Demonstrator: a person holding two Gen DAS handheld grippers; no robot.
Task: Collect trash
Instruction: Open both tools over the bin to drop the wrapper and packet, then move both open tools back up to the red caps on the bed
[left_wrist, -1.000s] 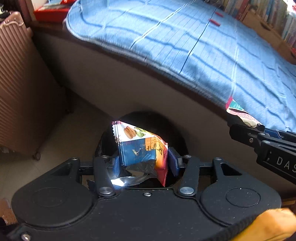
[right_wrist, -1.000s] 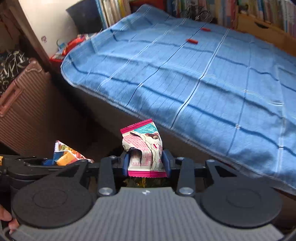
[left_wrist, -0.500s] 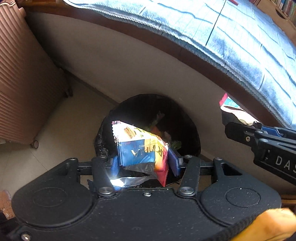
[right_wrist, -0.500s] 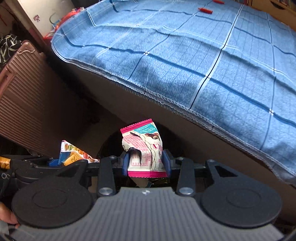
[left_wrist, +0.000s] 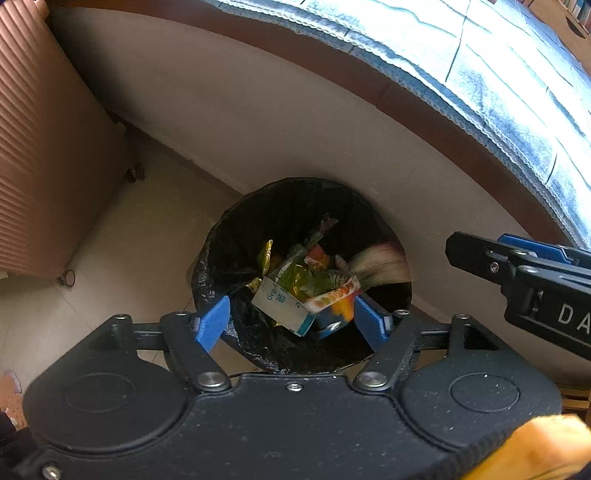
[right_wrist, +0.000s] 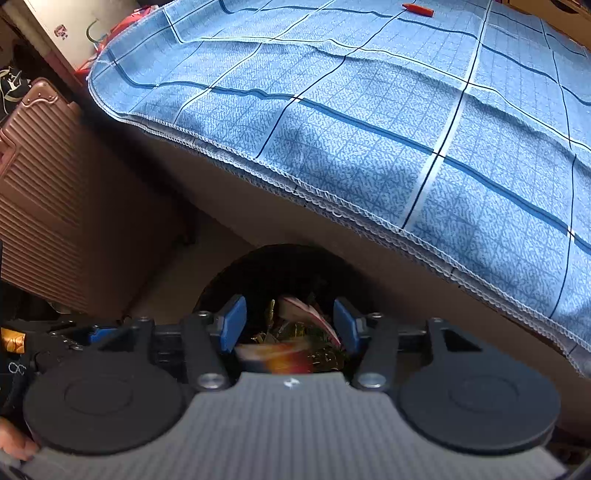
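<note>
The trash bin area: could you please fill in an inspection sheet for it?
Surface: pale floor beside the bed.
Job's things: black-lined trash bin holding wrappers; blue-and-orange snack wrapper and pink wrapper dropping in, blurred.
Clutter: red item on blue bedspread.
Grippers: left gripper and right gripper above the bin, jaws opening, pads off the wrappers.
Cables: nothing seen.
Surroundings: ribbed suitcase, bed side.

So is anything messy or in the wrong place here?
Mostly no. The wrappers are dropping into the black-lined round trash bin, not onto the floor. One odd thing: a small red object lies alone on the blue checked bedspread, far from the bin. What it is cannot be told.
</note>
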